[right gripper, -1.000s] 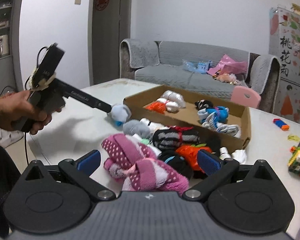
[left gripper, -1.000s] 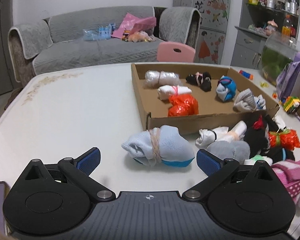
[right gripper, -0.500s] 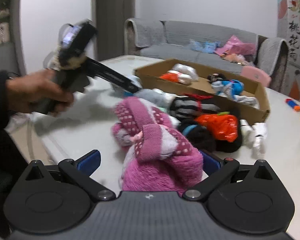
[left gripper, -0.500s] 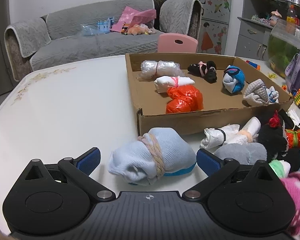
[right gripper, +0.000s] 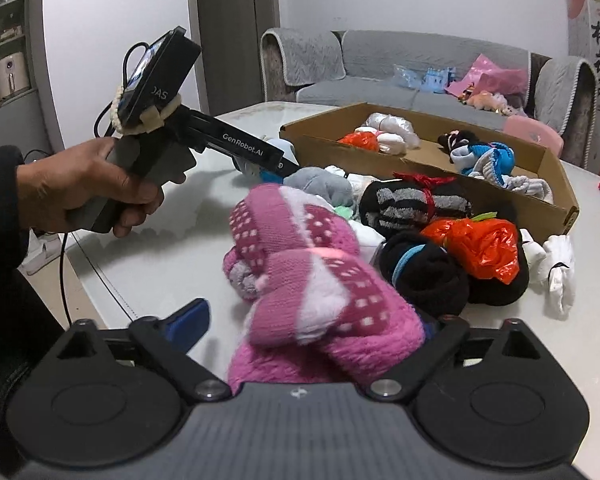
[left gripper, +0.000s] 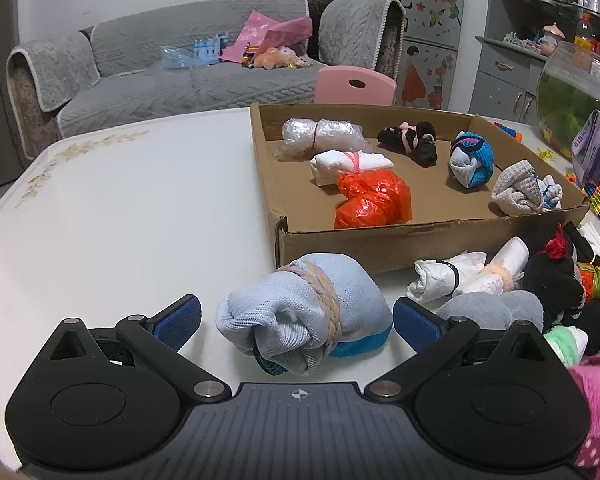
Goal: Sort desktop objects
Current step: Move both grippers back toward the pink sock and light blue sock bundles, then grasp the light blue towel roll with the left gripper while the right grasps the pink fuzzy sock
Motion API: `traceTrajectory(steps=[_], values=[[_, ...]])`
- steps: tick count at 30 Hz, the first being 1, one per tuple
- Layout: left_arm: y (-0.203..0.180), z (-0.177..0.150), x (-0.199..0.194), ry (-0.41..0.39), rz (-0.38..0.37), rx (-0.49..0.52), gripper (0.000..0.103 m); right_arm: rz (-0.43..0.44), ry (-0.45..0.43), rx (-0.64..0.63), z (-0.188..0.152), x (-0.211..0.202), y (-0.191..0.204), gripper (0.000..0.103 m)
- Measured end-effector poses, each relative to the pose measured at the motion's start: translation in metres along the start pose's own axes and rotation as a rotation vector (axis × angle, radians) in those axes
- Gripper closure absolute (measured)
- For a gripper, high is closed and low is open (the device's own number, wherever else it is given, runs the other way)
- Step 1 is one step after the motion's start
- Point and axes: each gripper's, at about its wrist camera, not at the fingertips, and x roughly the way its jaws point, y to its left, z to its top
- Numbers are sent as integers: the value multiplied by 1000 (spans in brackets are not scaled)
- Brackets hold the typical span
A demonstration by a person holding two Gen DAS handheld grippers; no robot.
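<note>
1. Sock bundles were the job: a pale blue sock bundle (left gripper: 306,314), tied with a beige band, lay on the white table (left gripper: 120,208) between the spread fingers of the left gripper (left gripper: 296,316), just in front of the cardboard tray (left gripper: 432,236); neither blue pad plainly touched it

2. In the right wrist view, the right gripper (right gripper: 312,320) stood spread around a pink dotted sock bundle (right gripper: 312,276) at 6 o'clock; the left pad showed clear of it, while the right pad was hidden behind the fuzz, so contact there could not be told

3. Risk for the left: the blue bundle was rounded and soft, so a closing squeeze might catch only its loose cuff end at 7 o'clock and let it roll out

4. A grey sock bundle (left gripper: 488,312) sat just beside the left gripper's right finger at 3 o'clock; that finger could drag it along

5. Risk for the right: the pink bundle leaned against a black sock bundle (right gripper: 420,272) and an orange plastic bag bundle (right gripper: 480,246) at 2 o'clock; lifting might snag and scatter them

6. With both tools working the same heap, they could collide, and the tray's near wall could catch a low carry
</note>
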Motion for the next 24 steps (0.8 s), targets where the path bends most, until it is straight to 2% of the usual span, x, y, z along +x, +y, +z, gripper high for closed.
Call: traceTrajectory(steps=[3,5,11,14,18,24], values=[[-2,-1,5,17,1,11,0,12,10,18,0,2,-2,23],[-3,-1,4,10,0,20,0,-2,13,20,-1,2,-2,35],[-4,-2,4,30,3,17,7,11,5,37,-1,-5,-4,40],[-4,-3,-1,28,4,16,18,15,2,45,-2,-6,-4,41],[-4,-3,-7,37,-4,13,26,25,-3,62,-2,-8,-5,43],[-6,-10,-18,45,-14,1,29,38,-6,93,-1,-11,-7,46]])
